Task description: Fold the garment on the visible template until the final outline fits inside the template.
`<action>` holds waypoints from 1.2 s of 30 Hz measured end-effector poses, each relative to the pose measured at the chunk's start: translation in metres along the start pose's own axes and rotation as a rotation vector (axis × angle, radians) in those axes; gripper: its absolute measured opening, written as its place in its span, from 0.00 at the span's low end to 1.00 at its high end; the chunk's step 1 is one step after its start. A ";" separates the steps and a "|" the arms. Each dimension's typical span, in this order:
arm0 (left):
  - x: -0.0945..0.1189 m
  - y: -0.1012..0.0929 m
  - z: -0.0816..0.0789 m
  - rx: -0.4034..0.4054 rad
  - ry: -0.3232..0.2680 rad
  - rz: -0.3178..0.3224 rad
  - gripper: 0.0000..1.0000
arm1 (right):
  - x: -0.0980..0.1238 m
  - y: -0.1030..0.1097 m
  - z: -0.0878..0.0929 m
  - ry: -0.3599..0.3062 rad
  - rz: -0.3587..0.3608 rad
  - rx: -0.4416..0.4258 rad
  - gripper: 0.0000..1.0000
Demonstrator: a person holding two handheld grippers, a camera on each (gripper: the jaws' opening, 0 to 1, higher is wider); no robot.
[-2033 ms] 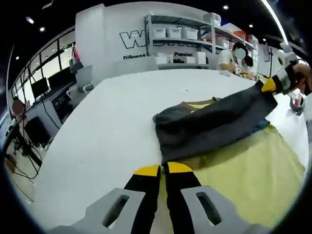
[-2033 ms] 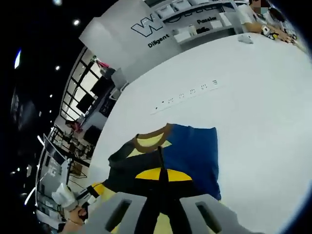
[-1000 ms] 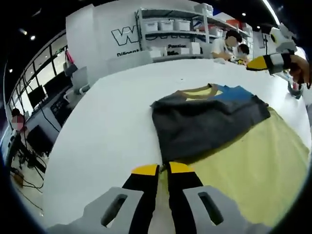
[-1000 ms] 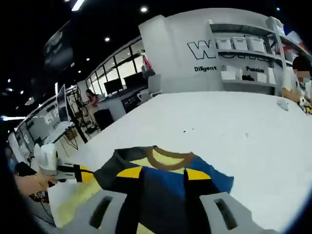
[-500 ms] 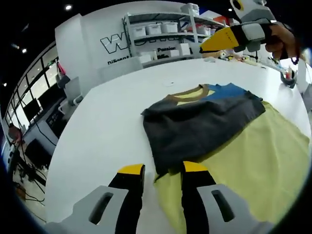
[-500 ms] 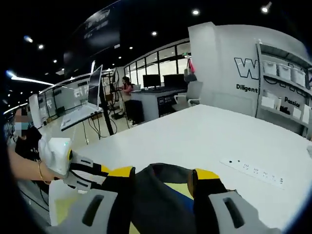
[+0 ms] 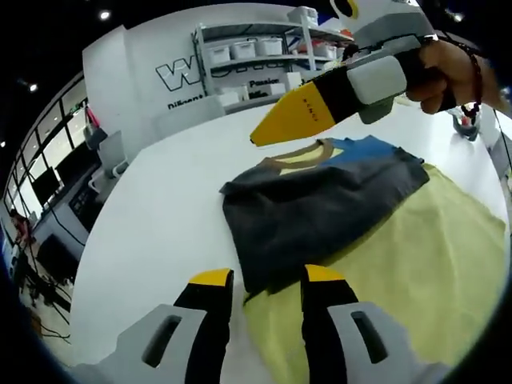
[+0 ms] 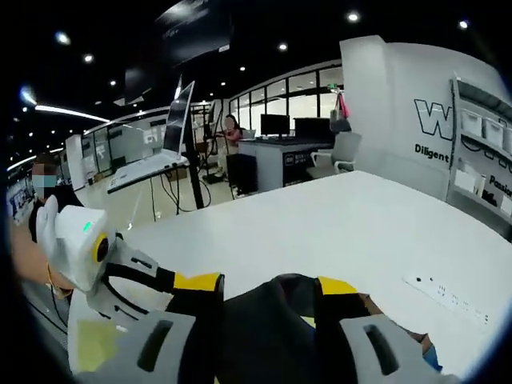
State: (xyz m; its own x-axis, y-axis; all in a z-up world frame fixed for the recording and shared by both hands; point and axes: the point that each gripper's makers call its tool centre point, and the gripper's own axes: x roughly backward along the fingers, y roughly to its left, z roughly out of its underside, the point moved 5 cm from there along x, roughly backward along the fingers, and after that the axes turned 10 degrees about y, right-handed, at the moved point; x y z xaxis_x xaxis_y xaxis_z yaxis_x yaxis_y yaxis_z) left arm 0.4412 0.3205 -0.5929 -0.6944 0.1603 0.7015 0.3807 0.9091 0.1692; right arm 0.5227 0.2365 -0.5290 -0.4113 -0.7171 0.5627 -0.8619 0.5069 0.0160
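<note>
**Both claws off the cloth, garment lying folded on the template**

Left gripper view: the left gripper has its yellow-tipped jaws spread, nothing between them; two seconds ago they were pinched on the hem. They sit just over the near edge of the dark grey garment, which lies flat, folded, on the yellow template on the white table. A yellow collar and a blue panel show at the far side. The right gripper has swung in much closer than half a second ago; it hangs above the collar, tilted down, held by a hand. From here I cannot tell how its jaws stand.

Right gripper view: the right gripper shows parted jaws with the garment below, not clamped. The left gripper sits at its left, closer than before.
</note>
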 end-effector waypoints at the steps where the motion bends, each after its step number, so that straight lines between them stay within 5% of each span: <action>1: -0.001 -0.001 0.001 0.004 0.006 0.006 0.33 | -0.007 0.002 0.000 0.004 -0.007 0.027 0.37; 17: -0.008 0.001 0.004 0.026 0.010 0.015 0.25 | -0.057 0.002 0.024 0.093 0.040 0.132 0.12; 20: -0.009 0.001 0.004 0.031 0.013 0.011 0.20 | -0.057 -0.004 0.030 0.121 0.067 0.144 0.07; 22: -0.009 -0.001 0.006 0.085 0.029 0.034 0.09 | -0.057 -0.007 0.031 0.125 0.079 0.140 0.00; 24: -0.010 0.001 0.007 0.098 0.033 0.034 0.04 | -0.058 -0.013 0.035 0.152 0.118 0.191 0.00; 31: -0.010 0.002 0.007 0.094 0.033 0.026 0.06 | -0.051 -0.012 0.035 0.149 0.079 0.190 0.00; 36: -0.010 0.002 0.007 0.073 0.033 0.020 0.06 | -0.043 -0.001 0.028 0.145 0.061 0.289 0.10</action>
State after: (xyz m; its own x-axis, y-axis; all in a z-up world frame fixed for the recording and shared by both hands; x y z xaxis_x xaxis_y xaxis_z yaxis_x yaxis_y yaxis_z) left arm 0.4448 0.3230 -0.6041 -0.6662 0.1665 0.7270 0.3474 0.9319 0.1048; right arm 0.5327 0.2539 -0.5769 -0.4358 -0.6034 0.6678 -0.8942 0.3746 -0.2450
